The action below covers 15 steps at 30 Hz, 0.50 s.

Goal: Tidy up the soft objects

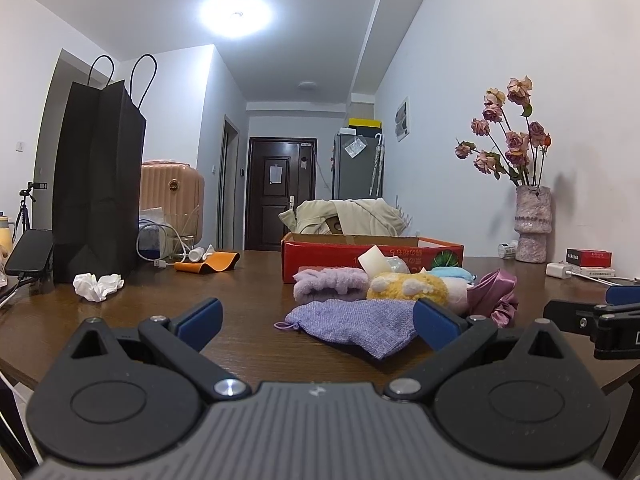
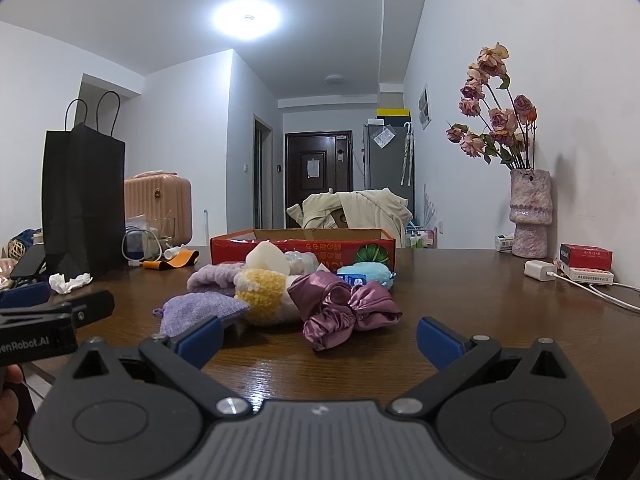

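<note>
Both jaws are spread wide and empty — the left gripper [image 1: 318, 320] faces the lilac knit cloth [image 1: 356, 326], the right gripper [image 2: 318, 338] the mauve satin scrunchie [image 2: 346, 306], heaped before the red box [image 2: 304, 250] — so bunched fabric should be pinched, not a loose edge.

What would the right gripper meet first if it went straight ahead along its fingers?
Most likely the crumpled mauve satin fabric piece, which lies on the wooden table directly ahead of the open right gripper. Behind it sit the yellow-and-white fluffy plush and the red cardboard box. Depth is uncertain through the fisheye.
</note>
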{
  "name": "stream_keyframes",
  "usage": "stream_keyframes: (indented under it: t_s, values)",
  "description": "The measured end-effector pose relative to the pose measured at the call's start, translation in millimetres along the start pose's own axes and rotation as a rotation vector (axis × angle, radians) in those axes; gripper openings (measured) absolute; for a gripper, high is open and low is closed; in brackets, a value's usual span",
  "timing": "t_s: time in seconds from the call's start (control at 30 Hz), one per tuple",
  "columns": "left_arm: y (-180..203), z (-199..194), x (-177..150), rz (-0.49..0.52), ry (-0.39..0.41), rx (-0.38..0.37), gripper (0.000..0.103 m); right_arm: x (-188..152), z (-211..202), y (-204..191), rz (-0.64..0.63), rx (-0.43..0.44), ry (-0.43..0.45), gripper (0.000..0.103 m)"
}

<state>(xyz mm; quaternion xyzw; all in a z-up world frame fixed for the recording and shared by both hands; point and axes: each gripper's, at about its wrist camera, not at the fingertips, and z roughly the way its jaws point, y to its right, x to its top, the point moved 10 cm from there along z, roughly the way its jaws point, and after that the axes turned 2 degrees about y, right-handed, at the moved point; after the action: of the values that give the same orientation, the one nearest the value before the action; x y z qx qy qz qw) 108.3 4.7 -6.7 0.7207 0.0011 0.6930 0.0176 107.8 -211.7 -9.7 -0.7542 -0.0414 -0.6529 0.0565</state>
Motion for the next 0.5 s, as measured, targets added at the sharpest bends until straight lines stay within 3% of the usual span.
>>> stream_keyframes:
  t_s: [0.5]
  values:
    - [-1.0, 1.4, -1.5, -0.005, -0.003, -0.002, 0.103, -3.5, 1.0, -1.6, 0.001, 0.002, -0.014, 0.103]
